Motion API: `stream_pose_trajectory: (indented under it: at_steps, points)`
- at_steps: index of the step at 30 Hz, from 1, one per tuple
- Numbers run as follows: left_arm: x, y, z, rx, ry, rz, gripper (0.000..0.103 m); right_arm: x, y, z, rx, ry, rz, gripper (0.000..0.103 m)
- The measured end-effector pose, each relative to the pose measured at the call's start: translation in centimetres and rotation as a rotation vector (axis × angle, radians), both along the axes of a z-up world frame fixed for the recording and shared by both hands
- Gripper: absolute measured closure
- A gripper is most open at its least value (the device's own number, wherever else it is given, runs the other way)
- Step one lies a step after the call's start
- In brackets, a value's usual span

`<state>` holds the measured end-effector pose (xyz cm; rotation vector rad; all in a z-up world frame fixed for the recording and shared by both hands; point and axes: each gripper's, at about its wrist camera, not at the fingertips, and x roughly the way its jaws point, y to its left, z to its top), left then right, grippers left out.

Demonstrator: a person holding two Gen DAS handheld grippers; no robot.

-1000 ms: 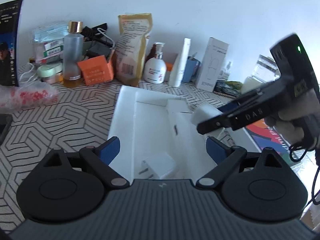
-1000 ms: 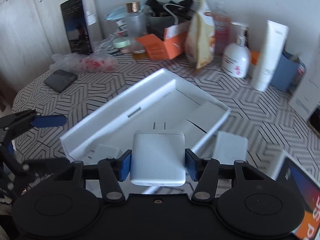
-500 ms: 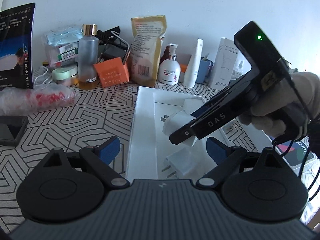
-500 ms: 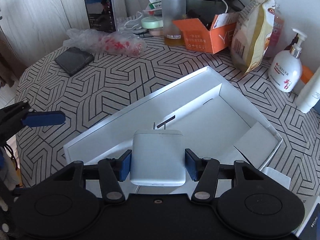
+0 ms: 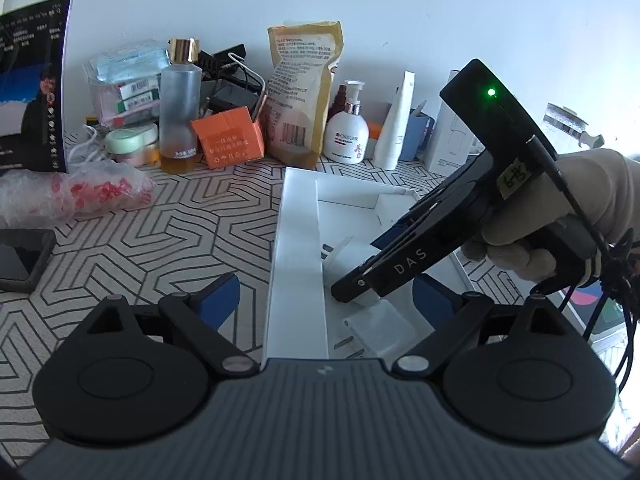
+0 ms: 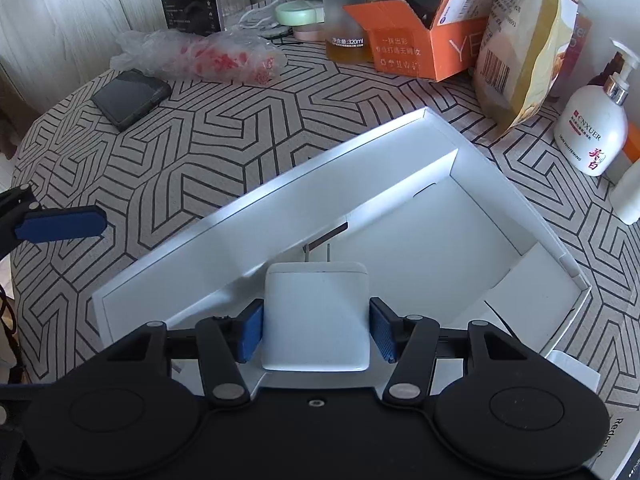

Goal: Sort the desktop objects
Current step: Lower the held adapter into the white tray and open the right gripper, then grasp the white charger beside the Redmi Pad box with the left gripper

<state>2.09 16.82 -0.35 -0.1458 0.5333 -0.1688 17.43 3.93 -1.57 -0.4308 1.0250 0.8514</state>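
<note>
My right gripper is shut on a white charger, prongs pointing forward, low inside the open white box. In the left wrist view a gloved hand holds that right gripper tilted steeply down, with the charger at its tip over the box's floor. A second white charger lies in the box just below it. My left gripper stands open, its blue pads either side of the box's near corner, holding nothing. One of its fingers shows at the left of the right wrist view.
Along the wall stand a glass bottle, an orange carton, a snack bag, a pump bottle and white boxes. A plastic bag with red pieces and a black phone lie on the patterned tablecloth at the left.
The right gripper has come down and leftward with the charger, from above the box's right side to low inside it. The left gripper has stayed open and nearly still.
</note>
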Motion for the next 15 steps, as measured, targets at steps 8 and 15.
stream_pose_trajectory:
  at_steps: [8, 15]
  points:
    - [-0.5, -0.7, 0.7, 0.027, -0.009, -0.004, 0.009, -2.3, -3.8, 2.9, 0.120, -0.075, -0.107, 0.036]
    - [-0.4, -3.0, 1.8, 0.032, -0.024, -0.025, 0.009, -6.0, -9.9, 3.7, 0.130, -0.111, -0.183, 0.033]
